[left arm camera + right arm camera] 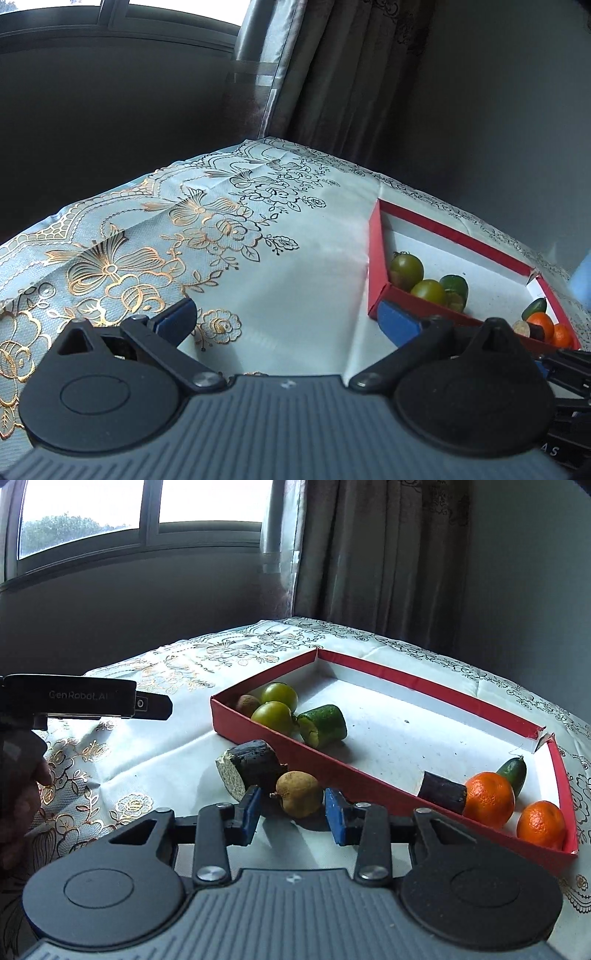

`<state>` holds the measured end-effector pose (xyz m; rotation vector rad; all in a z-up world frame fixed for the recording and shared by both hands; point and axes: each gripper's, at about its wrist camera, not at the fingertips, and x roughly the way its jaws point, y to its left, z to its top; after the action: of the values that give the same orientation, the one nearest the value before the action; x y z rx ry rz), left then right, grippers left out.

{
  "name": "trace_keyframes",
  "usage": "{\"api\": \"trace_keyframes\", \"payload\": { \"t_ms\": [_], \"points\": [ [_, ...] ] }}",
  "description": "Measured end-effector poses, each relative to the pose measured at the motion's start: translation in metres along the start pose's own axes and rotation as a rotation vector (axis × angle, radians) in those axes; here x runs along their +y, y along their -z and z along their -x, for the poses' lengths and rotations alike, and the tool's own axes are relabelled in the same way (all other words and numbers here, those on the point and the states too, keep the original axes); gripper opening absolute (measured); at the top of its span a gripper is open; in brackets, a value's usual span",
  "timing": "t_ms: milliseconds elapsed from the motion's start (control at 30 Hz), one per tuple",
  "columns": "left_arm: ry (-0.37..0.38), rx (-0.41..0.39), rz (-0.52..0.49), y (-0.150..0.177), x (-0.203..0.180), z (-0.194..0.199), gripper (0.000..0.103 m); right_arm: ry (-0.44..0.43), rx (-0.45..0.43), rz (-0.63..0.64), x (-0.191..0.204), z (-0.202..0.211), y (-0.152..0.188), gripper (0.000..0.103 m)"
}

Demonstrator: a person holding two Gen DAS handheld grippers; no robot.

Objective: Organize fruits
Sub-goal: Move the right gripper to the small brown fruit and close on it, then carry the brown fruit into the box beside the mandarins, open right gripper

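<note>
Brown round fruit (298,794) lying on the desk (166,753) just outside the near wall of the red tray (354,775), between the spread blue pads of the right hand-held gripper (291,810), which stands open without touching it. A dark cut piece (251,768) lies just beside the fruit, also outside the tray. Inside the tray: two green tomatoes (275,705), a small brown fruit (247,702) and a green cut piece (323,725) at its left end; two oranges (489,799), a dark chunk (443,792) and a small cucumber (513,771) at its right end. The left hand-held gripper (286,319), left of the tray, is open over the floral cloth.
</note>
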<state>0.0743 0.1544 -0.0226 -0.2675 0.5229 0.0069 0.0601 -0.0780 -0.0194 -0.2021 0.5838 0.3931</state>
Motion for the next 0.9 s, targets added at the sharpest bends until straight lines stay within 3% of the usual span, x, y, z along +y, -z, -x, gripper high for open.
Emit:
{"api": "trace_keyframes", "payload": {
  "t_ms": [267, 533, 700, 900],
  "points": [
    [0.001, -0.004, 0.005, 0.0, 0.0, 0.001, 0.103, 0.008, -0.001, -0.027, -0.004, -0.001, 0.0, 0.031],
    [-0.006, 0.0, 0.01, 0.0, 0.001, 0.0, 0.103, 0.016, -0.091, -0.094, -0.016, 0.031, -0.002, 0.031],
    [-0.011, 0.003, 0.009, -0.001, 0.001, -0.001, 0.103, 0.089, -0.15, -0.134, -0.045, 0.048, -0.017, 0.031],
    [-0.019, 0.01, 0.008, -0.001, 0.001, -0.002, 0.103, 0.18, -0.115, -0.163, -0.078, 0.027, -0.03, 0.031]
  ]
}}
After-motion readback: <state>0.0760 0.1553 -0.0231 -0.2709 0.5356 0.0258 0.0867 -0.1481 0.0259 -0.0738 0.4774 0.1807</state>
